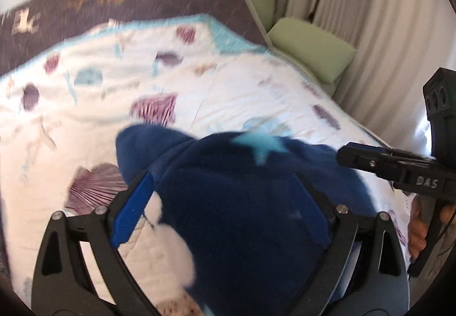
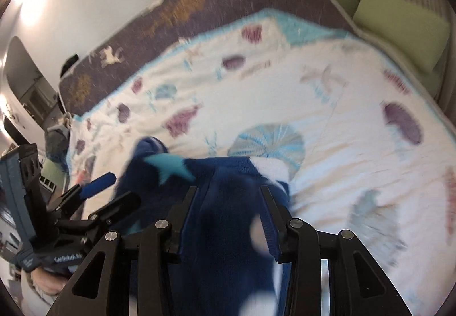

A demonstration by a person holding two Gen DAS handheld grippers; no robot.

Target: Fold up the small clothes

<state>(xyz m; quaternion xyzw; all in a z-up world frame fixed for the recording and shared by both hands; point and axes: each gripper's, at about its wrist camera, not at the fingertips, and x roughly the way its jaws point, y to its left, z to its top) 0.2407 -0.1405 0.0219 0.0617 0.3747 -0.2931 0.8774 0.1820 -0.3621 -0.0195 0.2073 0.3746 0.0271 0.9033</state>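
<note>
Both tools are hovering over the bed (image 1: 256,82), working a small dark blue fleece garment (image 1: 242,202) with a light blue star (image 1: 259,146) on it. It is lying bunched on the white shell-print quilt (image 2: 327,93), near the front edge of the bed. Left tool (image 1: 225,202) is standing wide open, the fabric passing between its fingers with no pad visibly pressing, so I am reading it as released. Right tool (image 2: 228,219) is about half closed with fleece between its blue pads (image 2: 269,227); frames are too blurred to show whether it is actually pinching, so I cannot tell. Risks, as I am judging them: with the left released, the garment is probably hanging on one side only, so it may slump or twist and wreck the fold line; the thick fleece may also slip out of a half-closed pinch, or the pads may be catching the quilt along with it. Orientation is hard to call: the long axis seems to be running away from me toward the far side of the bed, star end farthest, one lobe sticking out to the left.
</note>
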